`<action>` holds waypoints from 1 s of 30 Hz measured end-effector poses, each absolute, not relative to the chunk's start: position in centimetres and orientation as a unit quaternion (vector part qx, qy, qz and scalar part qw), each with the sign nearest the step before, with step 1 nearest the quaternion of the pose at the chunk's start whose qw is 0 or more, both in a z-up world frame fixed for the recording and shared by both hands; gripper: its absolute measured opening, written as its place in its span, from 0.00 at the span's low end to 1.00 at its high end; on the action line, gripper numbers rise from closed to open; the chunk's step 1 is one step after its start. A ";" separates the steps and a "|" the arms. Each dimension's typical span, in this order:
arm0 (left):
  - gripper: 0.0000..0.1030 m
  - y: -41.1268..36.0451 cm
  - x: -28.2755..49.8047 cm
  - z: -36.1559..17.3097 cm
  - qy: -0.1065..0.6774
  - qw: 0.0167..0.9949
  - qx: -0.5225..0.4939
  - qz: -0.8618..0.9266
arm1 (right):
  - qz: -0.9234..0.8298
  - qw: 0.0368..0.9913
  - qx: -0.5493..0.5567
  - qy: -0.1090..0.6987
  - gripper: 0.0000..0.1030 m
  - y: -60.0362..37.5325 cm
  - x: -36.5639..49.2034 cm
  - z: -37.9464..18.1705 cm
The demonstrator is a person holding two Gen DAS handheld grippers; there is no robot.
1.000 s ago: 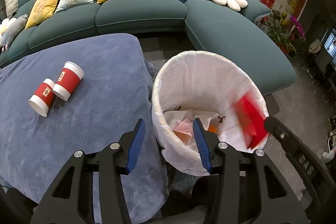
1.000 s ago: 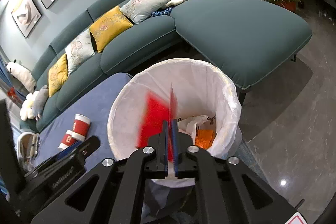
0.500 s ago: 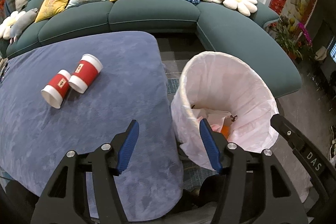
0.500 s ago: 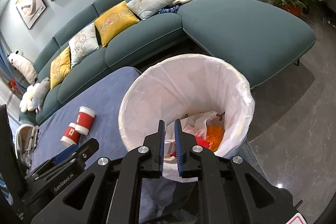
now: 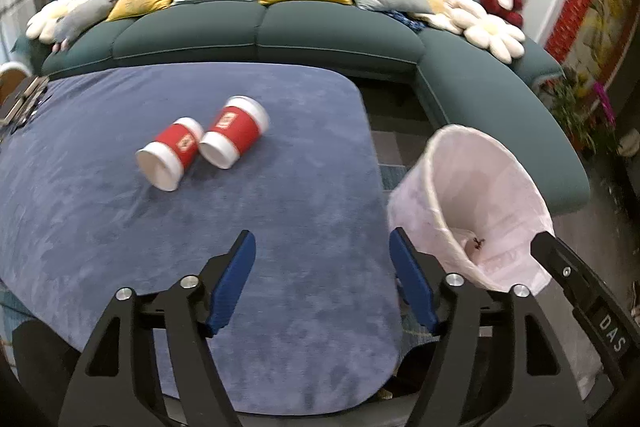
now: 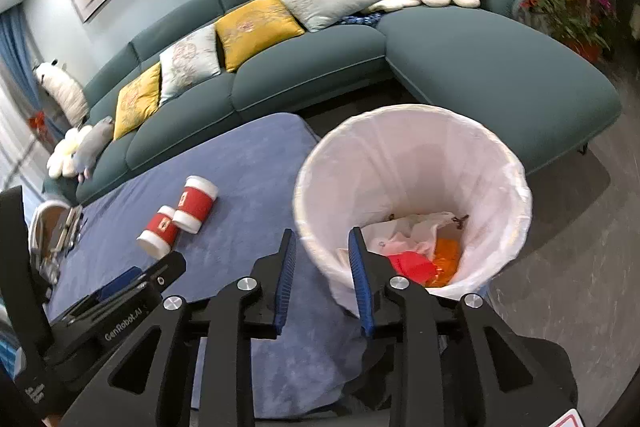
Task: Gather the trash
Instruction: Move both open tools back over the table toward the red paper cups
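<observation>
Two-view record of a trash-collection task. The red packet (image 6: 412,263), held a second ago in the right claw (image 6: 322,281) above the bin (image 6: 516,183), is now seen lying inside the white liner among paper and orange scraps; that claw is empty and its jaws are opening, still fairly narrow. The left claw (image 5: 322,283), which faced the bin a second ago, has been swung left over the blue worktop (image 5: 120,227); its jaws are wide, still opening, with nothing between them. Two red-and-white paper cups (image 5: 202,147) are left lying on their sides, touching, at the far side of the worktop. One item is judged deposited; the cups are likely next.
</observation>
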State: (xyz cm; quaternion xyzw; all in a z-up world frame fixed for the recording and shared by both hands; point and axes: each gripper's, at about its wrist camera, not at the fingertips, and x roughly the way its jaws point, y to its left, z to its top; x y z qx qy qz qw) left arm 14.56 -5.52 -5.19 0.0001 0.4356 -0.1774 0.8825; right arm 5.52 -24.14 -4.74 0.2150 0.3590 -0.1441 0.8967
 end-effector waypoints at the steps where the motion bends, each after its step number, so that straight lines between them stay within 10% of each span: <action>1: 0.66 -4.9 14.7 -5.1 0.435 0.884 -0.005 -0.173 | -0.141 0.898 0.212 0.360 0.31 -23.8 5.6 -4.7; 30: 0.79 7.7 21.4 -8.4 0.455 0.885 -0.067 -0.076 | -0.067 0.897 0.141 0.414 0.46 -12.2 14.7 -6.9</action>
